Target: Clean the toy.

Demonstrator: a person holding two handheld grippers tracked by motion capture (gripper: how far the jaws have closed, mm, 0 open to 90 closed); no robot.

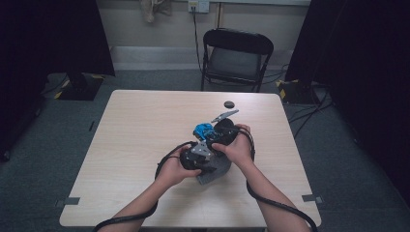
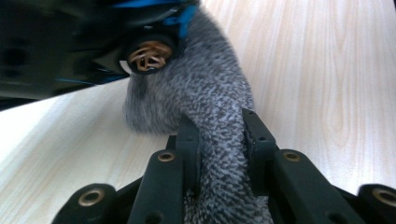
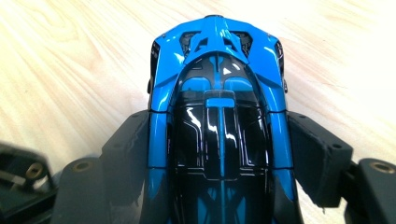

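**Wiping the car: cloth in one gripper, car in the other**

Right gripper view looks down the roof of a blue and black toy car, clamped by its flanks between the jaws of the right gripper, above the pale wood table. In the left gripper view, the left gripper is clenched on a bunched grey cloth, which runs up to the car's underside beside a bronze-spoked wheel. From the high view, the car sits near the table's middle, the right gripper just right of it and the left gripper just nearer the person, cloth hanging below. A small dark disc lies beyond the car, well apart.

The step in hand looks like wiping the car. To do it well, keep the right grip steady and square on the flanks so the glossy body cannot slip, and draw the cloth along the body in short strokes with light pressure. Keep the hard jaw tips off the paint and wheel spokes; let only fabric touch.
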